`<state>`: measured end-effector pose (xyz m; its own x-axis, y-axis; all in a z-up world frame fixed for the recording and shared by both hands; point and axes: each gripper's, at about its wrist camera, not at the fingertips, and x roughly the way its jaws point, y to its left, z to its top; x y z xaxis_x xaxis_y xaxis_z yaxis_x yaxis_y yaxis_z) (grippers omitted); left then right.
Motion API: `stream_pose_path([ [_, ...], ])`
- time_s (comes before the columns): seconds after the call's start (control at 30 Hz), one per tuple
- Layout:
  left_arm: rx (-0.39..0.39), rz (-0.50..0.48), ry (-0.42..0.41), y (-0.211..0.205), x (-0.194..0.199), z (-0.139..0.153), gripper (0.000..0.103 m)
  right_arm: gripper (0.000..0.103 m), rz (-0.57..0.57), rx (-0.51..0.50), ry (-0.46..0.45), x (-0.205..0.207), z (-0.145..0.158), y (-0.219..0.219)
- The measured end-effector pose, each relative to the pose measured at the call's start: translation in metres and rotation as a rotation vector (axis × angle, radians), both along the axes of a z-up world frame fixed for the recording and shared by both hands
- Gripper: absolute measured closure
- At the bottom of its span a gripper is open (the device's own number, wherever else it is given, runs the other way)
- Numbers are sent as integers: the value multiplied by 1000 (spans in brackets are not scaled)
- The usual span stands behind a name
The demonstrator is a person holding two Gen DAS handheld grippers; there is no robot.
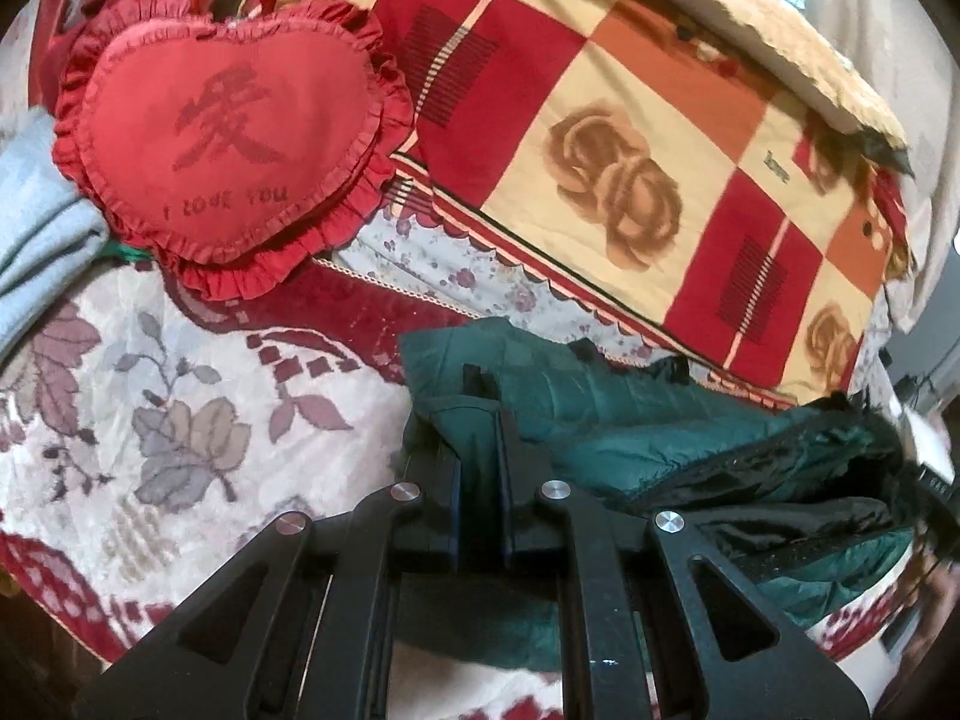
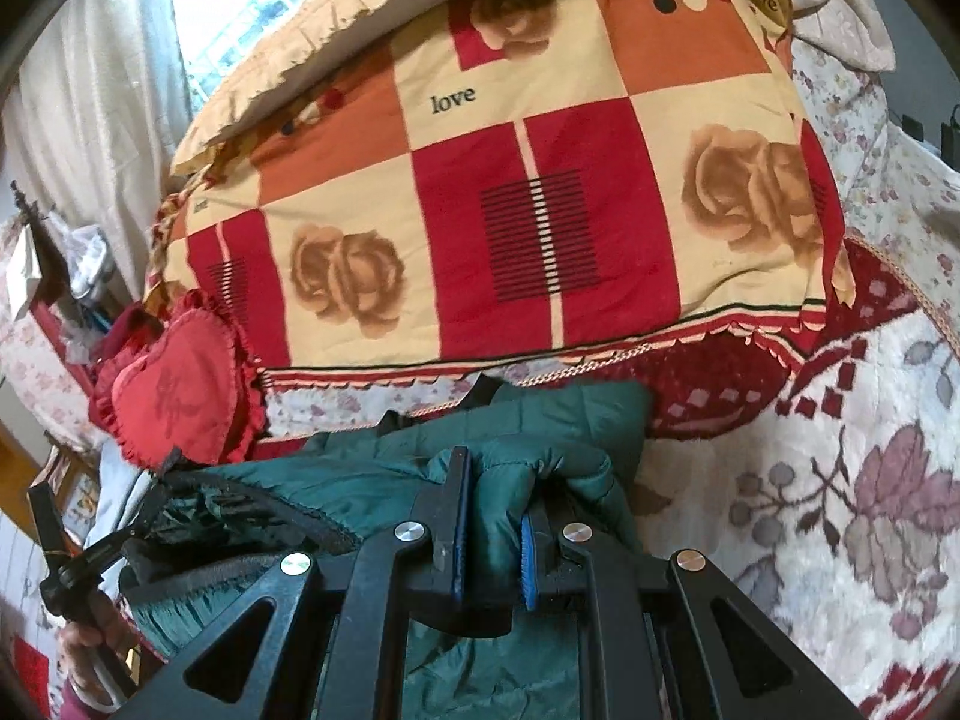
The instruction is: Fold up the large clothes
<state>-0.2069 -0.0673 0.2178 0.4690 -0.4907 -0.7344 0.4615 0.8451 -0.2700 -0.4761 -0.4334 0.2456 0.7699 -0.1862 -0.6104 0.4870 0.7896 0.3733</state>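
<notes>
Two sets of black tongs nearest, both clamped on one dark green quilted jacket (image 2: 528, 468). Left tongs (image 1: 480, 414) shut tight on a thin fold at the garment's left edge; right tongs (image 2: 498, 504) pinching a thicker bunch of padded cloth between blue-lined pads, jaws narrow. Green padding bulging past both sets of tips, so the held edge sits right at the tongs and the rest hangs and trails beneath and between them. Black lining and a dark trimmed edge exposed on the stretch between the two grips, crumpled rather than flat. Seen low at the left of the right wrist view: a hand (image 2: 90, 636) gripping the handle of the left tool.

Judged progress: early to middle. Jacket gathered and carried over the near part of the bed, not yet laid out in a neat rectangle; no crisp crease visible; smoothing and final folds apparently left to do.

Beyond the jacket, a white bedspread (image 1: 198, 420) with grey and maroon leaves. Further, toward the head of the bed, a red heart-shaped frilled cushion (image 1: 228, 132) at the left side, beside a large folded quilt (image 2: 510, 210) in red, orange and cream squares with roses. Farthest, pale curtains and a bright window.
</notes>
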Motion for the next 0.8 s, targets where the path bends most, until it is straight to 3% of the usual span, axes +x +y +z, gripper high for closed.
stream_pose_path([
  [0.43,61,54,26,-52,67,-35,94,91,-69,22,71,76,-33,-50],
  [0.8,139,71,-13,-86,89,-69,94,91,-117,39,136,106,-77,-78],
])
